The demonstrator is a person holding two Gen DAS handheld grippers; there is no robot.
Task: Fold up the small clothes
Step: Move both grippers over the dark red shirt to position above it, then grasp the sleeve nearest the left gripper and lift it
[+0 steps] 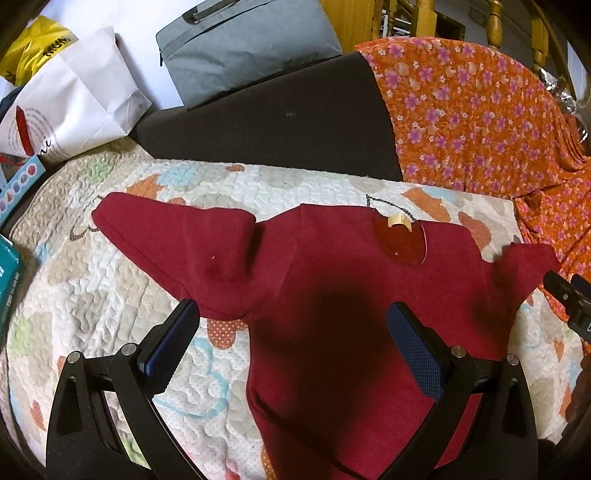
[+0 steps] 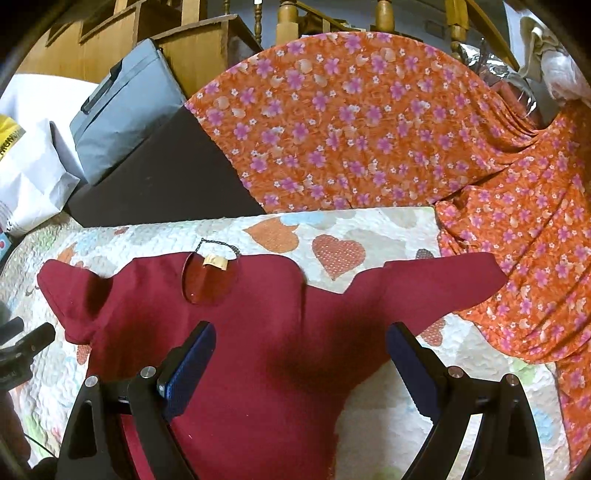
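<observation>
One red shirt (image 1: 332, 295), collar away.

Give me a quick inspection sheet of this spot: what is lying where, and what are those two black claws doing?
Surface: quilted cover with heart patches, spread flat.
Job's things: one small red top lying flat, unfolded, both sleeves spread out; neck label showing at the far edge.
Clutter: white paper bag, grey bag and a yellow bag at the far left.
Grippers: left gripper open, hovering over the top's left side; right gripper open, over its right side. Neither holds cloth.
Cables: nothing seen.
Surroundings: orange flowered cloth draped beside a dark cushion; wooden railing behind.
</observation>
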